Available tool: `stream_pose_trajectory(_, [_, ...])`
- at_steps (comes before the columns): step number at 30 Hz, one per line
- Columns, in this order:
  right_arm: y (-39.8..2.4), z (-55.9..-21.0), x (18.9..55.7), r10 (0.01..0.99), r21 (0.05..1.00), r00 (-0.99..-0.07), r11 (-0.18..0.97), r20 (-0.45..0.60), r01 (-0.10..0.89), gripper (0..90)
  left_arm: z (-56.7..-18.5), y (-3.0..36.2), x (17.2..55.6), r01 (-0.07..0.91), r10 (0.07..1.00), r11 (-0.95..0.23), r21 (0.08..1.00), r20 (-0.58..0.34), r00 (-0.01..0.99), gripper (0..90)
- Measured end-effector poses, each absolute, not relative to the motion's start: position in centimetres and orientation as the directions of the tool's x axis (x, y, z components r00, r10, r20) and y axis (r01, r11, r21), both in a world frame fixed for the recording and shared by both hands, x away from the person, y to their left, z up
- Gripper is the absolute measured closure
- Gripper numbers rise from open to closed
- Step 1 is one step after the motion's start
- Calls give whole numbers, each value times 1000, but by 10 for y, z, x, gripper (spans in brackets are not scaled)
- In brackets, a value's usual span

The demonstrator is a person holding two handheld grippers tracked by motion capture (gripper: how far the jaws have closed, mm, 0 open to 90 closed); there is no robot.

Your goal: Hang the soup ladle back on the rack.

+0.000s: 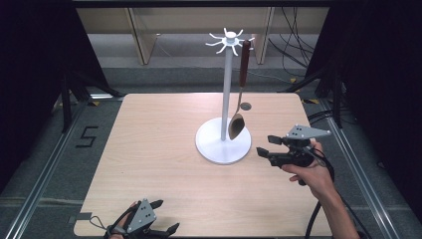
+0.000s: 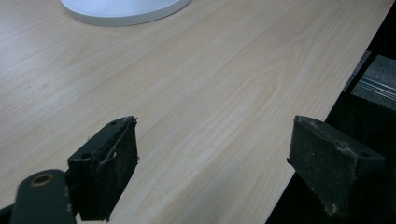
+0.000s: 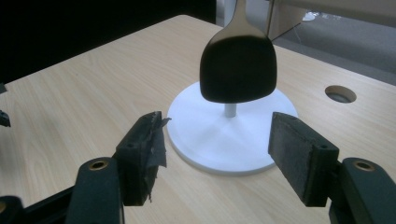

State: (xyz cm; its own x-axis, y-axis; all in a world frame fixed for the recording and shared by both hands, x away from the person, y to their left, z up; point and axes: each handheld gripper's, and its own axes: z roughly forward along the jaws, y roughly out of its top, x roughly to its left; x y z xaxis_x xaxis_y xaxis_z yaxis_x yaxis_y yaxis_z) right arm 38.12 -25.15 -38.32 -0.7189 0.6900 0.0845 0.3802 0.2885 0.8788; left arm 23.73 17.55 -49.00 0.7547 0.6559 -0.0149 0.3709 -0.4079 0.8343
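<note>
One spoon [image 1: 239, 94] already hangs from the white rack [image 1: 226, 74], the right gripper [image 1: 263, 145] empty-jawed beside its base, the left gripper [image 1: 164, 219] idle and released.

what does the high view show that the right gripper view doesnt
High view alone: the top of the white stand with its ring of hooks, the spoon hanging from one by its brown handle, the person's hand holding the right gripper, and the left gripper at the near table edge.

Right gripper view alone: a close look at its own open jaws, nothing between them, aimed at the spoon's bowl.

Both: the spoon, the stand's round base, the wooden table and its round hole.
</note>
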Motion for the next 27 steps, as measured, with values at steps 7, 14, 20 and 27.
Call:
stream_pose_trajectory(7, [-248, -391, 379, 668, 865, -739, 318, 85, 387, 358, -489, 178, 238, 371, 656, -415, 830, -9, 754, 149])
stream_pose_trajectory(14, [-249, -393, 370, 669, 864, -741, 337, 60, 374, 351, -489, 177, 238, 377, 655, -412, 829, -18, 755, 149])
stream_pose_trajectory(20, [-248, -403, 366, 652, 855, -757, 367, 44, 366, 347, -490, 176, 237, 375, 661, -405, 834, -16, 750, 149])
stream_pose_trajectory(27, [-244, -412, 361, 633, 842, -773, 397, 37, 365, 331, -490, 176, 237, 374, 661, -406, 834, -15, 750, 149])
